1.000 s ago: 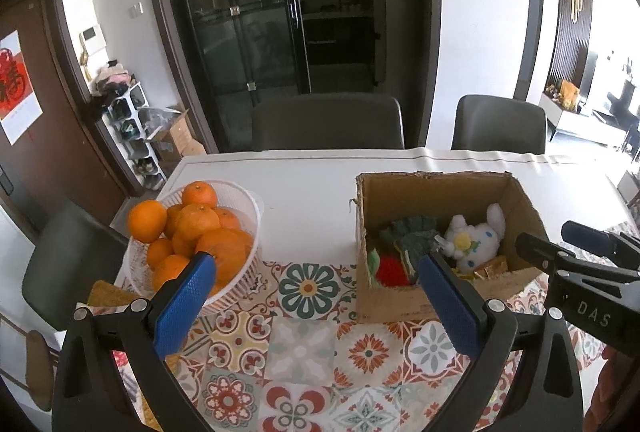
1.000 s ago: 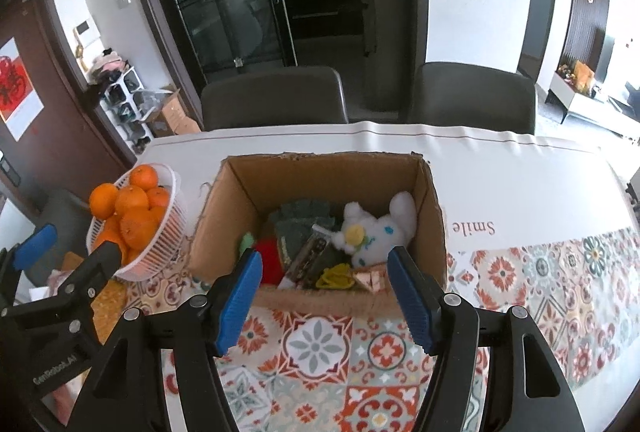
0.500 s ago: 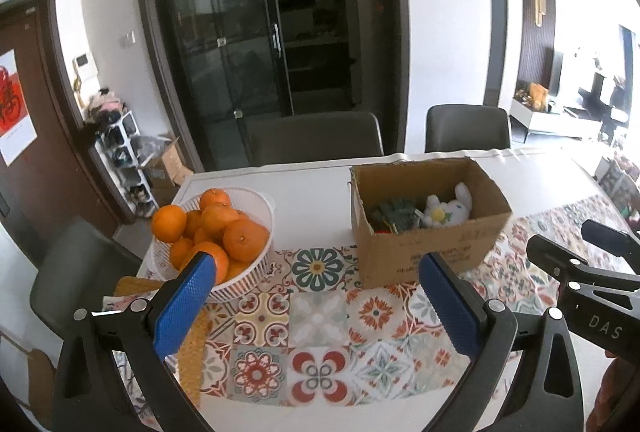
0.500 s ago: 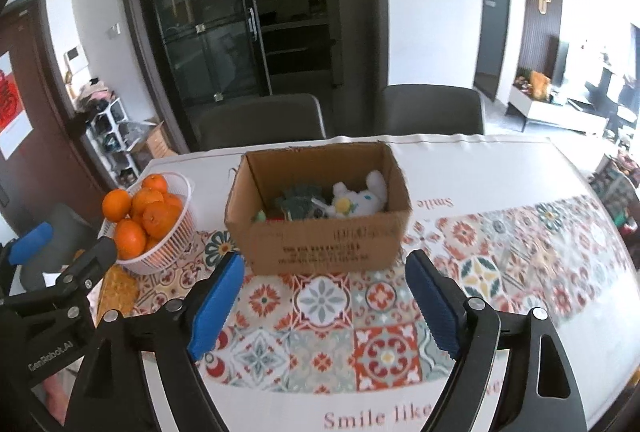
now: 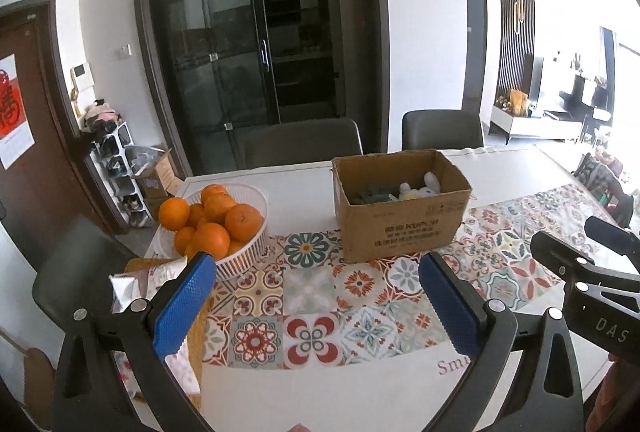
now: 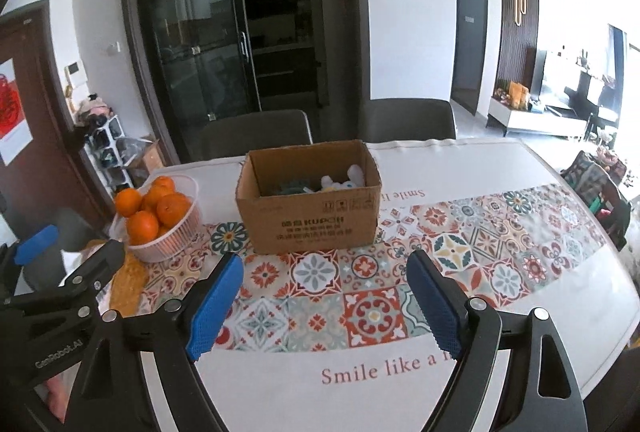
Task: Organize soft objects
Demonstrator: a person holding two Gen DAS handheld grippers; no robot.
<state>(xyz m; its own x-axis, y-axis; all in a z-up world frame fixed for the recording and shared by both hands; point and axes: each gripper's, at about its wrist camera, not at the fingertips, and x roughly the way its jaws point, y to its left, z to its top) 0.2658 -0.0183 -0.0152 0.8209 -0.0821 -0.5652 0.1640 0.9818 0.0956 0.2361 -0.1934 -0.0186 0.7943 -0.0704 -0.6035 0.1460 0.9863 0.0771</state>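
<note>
Soft toys (image 5: 418, 188) lie inside the open cardboard box (image 5: 404, 228) ahead of the left claw (image 5: 318, 304), a white plush one at the right end of the box and darker green pieces to its left. The left claw is spread wide with nothing between its blue pads, and it hangs over the patterned cloth (image 5: 316, 296) on the worktop (image 5: 296, 184), well apart from the box. Ahead and to the left of that claw stands a white basket (image 5: 244, 260) heaped with oranges (image 5: 218, 218). The right claw shows at the right edge.

From the right wrist, the box (image 6: 310, 220) sits straight ahead of the right claw (image 6: 326, 302), beyond its tips, with the white plush toy (image 6: 344, 180) showing above the rim. The right claw's jaws have just been opening and now stand wide, holding nothing. The basket of oranges (image 6: 154, 210) is ahead to the left, beside the box. The left claw's arm crosses the lower left corner.
</note>
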